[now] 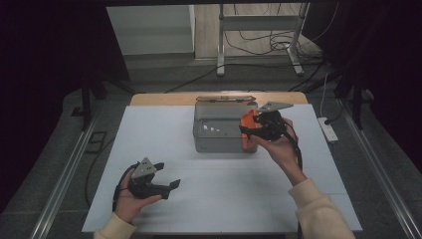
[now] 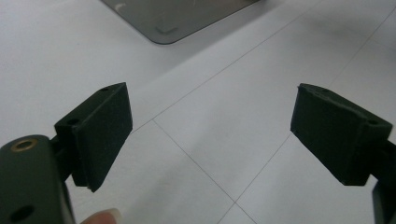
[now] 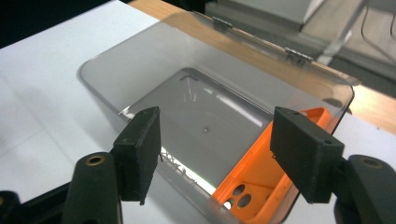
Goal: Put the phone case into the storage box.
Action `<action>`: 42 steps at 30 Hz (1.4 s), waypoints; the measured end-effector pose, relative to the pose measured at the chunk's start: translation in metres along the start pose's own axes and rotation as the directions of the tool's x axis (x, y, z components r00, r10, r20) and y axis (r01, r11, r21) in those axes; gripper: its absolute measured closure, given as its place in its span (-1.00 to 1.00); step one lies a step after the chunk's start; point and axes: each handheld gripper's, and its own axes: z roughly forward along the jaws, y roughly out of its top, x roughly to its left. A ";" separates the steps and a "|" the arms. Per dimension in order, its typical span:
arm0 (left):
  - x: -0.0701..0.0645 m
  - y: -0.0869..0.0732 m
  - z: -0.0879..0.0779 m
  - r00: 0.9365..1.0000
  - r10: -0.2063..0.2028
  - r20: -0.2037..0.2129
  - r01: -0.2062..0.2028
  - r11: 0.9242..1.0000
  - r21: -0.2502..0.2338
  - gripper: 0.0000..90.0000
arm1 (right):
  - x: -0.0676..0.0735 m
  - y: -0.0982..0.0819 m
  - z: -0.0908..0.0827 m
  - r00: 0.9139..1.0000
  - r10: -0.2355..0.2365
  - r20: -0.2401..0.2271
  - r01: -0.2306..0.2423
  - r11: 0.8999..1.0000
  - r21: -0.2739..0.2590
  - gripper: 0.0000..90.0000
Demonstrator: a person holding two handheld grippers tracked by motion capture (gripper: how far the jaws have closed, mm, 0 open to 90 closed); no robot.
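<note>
Box (image 1: pixel 221 130) sits mid-table toward the far edge, lid flipped back on its hinges, with an orange phone case (image 3: pixel 261 179) leaning inside against the right wall. Right tool (image 3: pixel 215 154) hovers over the near rim, jaws apart and empty. Left tool (image 2: pixel 210 135) rests wide open over bare table (image 1: pixel 149 134), holding nothing. My worry: those smoky clear walls look slick and thin, so a nudge could slide the box, or that glossy hard case could topple flat.
</note>
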 end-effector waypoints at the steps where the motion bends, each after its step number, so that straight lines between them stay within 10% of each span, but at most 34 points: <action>1: 0.000 0.000 0.000 1.000 -0.001 0.000 0.001 1.000 0.002 -0.72 | 0.001 -0.003 -0.004 1.000 -0.012 -0.005 0.012 1.000 -0.013 -0.28; 13: 0.001 -0.002 0.001 1.000 -0.006 0.009 0.006 1.000 0.006 -0.72 | 0.008 -0.047 -0.041 0.995 -0.030 -0.094 0.019 0.994 -0.108 -0.37; 24: 0.002 -0.004 0.002 1.000 -0.011 0.005 0.011 1.000 0.013 -0.72 | 0.010 -0.110 -0.071 0.996 -0.037 -0.086 0.030 0.997 -0.075 -0.42; 42: 0.005 -0.008 0.002 1.000 -0.012 -0.003 0.012 1.000 0.024 -0.72 | -0.015 -0.163 -0.067 0.992 0.063 -0.106 -0.069 0.996 -0.048 -0.45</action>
